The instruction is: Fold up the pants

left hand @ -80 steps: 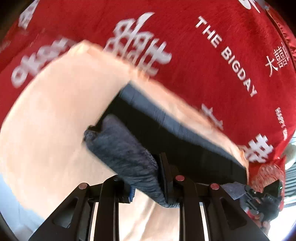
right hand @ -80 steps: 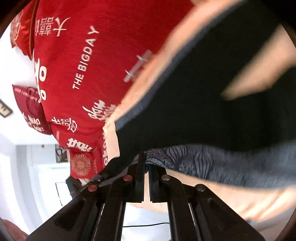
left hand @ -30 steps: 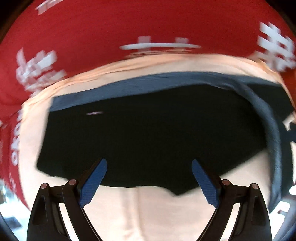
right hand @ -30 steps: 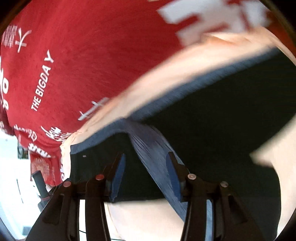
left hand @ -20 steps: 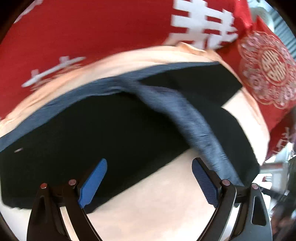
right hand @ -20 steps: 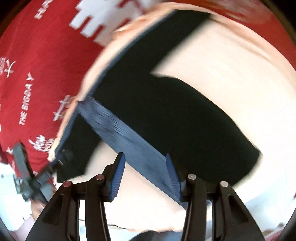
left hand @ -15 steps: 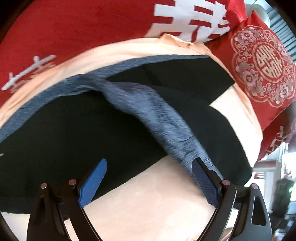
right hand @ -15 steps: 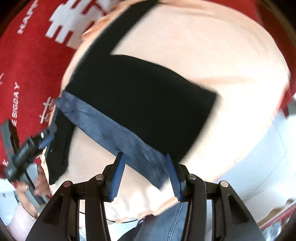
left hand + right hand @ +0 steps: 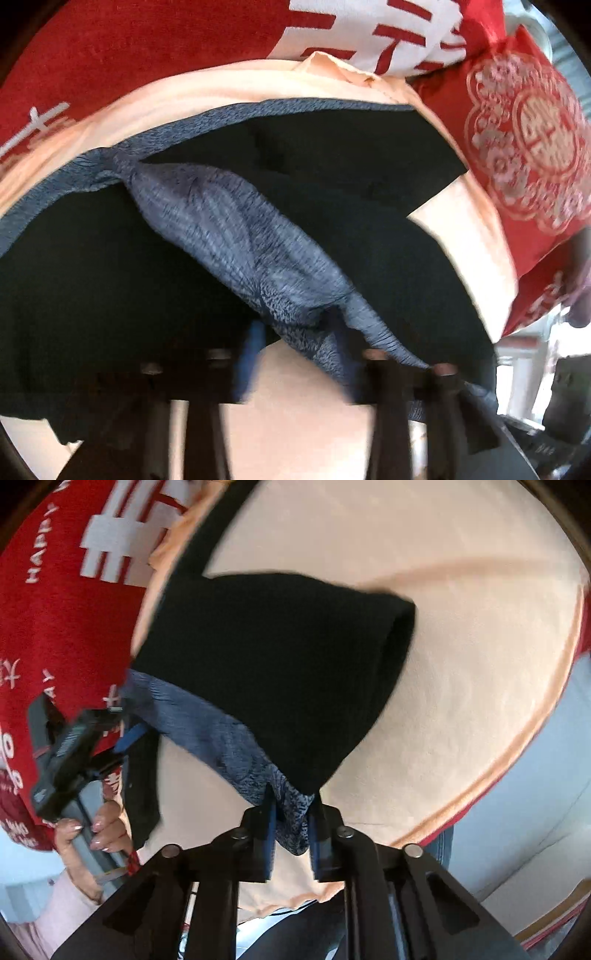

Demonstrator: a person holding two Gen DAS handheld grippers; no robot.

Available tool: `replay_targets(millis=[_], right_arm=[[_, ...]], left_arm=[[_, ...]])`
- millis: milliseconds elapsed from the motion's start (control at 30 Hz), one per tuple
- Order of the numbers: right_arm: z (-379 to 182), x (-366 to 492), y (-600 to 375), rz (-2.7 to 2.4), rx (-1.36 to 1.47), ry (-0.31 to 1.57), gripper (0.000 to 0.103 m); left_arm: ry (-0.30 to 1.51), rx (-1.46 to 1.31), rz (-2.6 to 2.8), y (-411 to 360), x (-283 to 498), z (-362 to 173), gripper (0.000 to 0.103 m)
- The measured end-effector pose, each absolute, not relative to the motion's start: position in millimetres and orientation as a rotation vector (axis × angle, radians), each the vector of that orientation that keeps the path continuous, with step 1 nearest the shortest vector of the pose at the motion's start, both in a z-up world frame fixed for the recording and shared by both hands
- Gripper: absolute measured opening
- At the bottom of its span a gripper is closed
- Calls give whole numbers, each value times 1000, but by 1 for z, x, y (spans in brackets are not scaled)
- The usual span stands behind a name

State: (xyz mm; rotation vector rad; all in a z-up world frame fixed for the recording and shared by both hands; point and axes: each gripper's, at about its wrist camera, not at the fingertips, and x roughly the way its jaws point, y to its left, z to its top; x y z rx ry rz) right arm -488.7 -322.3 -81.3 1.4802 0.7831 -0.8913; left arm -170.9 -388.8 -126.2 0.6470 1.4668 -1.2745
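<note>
**Waistband pinched at both ends**

My right gripper (image 9: 291, 808), its jaws closing, pinches the grey waistband (image 9: 207, 731) of the black pants (image 9: 280, 664). The band runs up-left to my left gripper (image 9: 122, 738), clamped on its far end. Pants lie on the peach sheet (image 9: 461, 664).

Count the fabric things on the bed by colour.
Black: 1, the pants
Peach: 1, the blanket
Red: 2, the cover and the pillow
Total: 4
</note>
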Motion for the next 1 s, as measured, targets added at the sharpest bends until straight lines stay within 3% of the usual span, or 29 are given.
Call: replay_targets(millis=[233, 400, 433, 500, 633, 667, 800, 1000], right_arm=[[5, -466, -412, -754, 1288, 725, 14], [35, -441, -507, -715, 1180, 705, 14], [38, -434, -531, -719, 1151, 711, 14], [38, -420, -567, -733, 1117, 730, 14], [16, -393, -634, -797, 1066, 830, 19], [12, -389, -643, -817, 1055, 864, 22], [18, -382, -650, -875, 954, 887, 65], [10, -383, -626, -857, 867, 976, 64]], left_arm=[[1455, 507, -1227, -434, -157, -98, 30], [1354, 467, -1182, -486, -140, -88, 31], [1321, 474, -1175, -495, -137, -86, 34], [1240, 504, -1156, -506, -132, -80, 78], [1167, 559, -1137, -506, -125, -74, 80], [1158, 583, -1112, -504, -125, -76, 80], [1158, 656, -1030, -485, -120, -93, 80], [1185, 708, -891, -464, -110, -122, 80]])
